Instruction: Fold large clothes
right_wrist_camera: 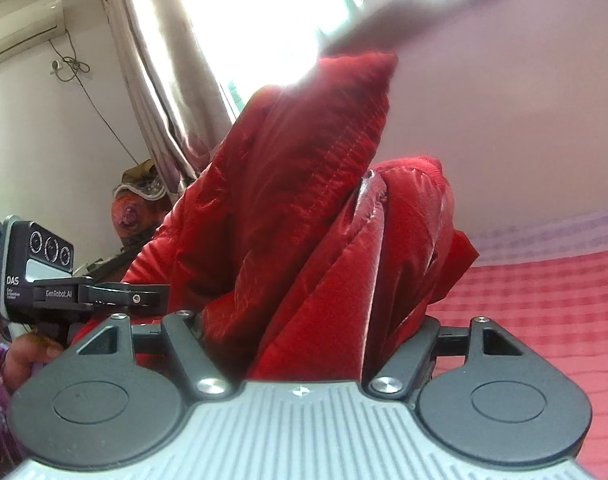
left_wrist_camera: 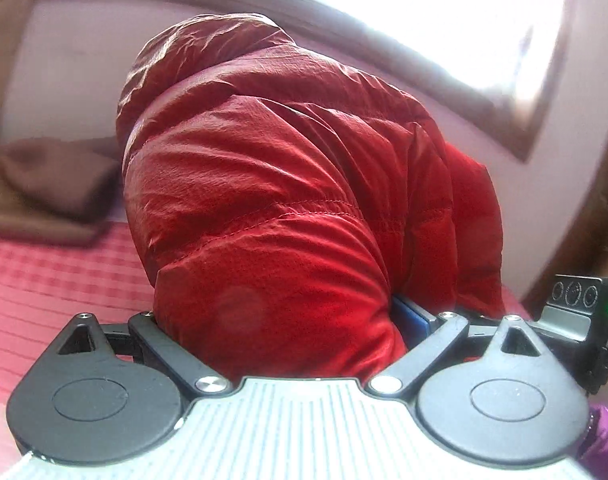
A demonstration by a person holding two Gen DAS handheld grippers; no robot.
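A large red puffer jacket fills the left wrist view and bulges up in front of the camera. My left gripper is shut on the jacket's fabric; its fingertips are buried in the cloth. In the right wrist view the same red jacket rises in folds, with a ribbed cuff at the top. My right gripper is shut on it, fingertips hidden by cloth. The left gripper's body shows at the left of the right wrist view, and the right gripper's body at the right of the left wrist view.
A bed with a red checked cover lies under the jacket; it also shows in the right wrist view. A brown pillow lies at the left. A bright window with curtains and pale walls stand behind.
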